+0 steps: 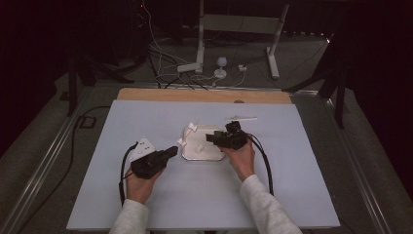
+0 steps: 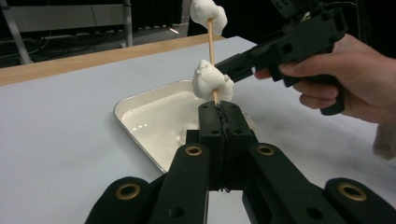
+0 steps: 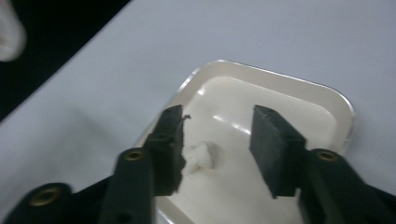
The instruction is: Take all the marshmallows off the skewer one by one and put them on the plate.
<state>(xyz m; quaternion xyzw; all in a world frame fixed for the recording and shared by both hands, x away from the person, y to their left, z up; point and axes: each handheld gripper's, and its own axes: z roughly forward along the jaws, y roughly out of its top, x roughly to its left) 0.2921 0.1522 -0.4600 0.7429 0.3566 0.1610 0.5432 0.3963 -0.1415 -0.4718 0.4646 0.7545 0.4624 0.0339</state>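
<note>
My left gripper (image 2: 219,108) is shut on the lower end of a thin wooden skewer (image 2: 211,44) that stands nearly upright. Two white soft lumps are threaded on it, one just above the jaws (image 2: 212,81) and one at the top (image 2: 208,13). In the high view the left gripper (image 1: 170,152) sits at the left edge of a white tray (image 1: 209,155). My right gripper (image 3: 217,126) is open over the tray (image 3: 336,100), nothing between its pads. A loose white lump (image 3: 200,157) lies in the tray under its left jaw. In the left gripper view the right gripper (image 2: 280,46) points at the lower lump.
The tray sits mid-table on a pale grey board with a wooden strip (image 1: 204,95) along its far edge. A white stick-like piece (image 1: 241,118) lies behind the tray. Beyond the table are a white stand (image 1: 234,24) and cables on the floor.
</note>
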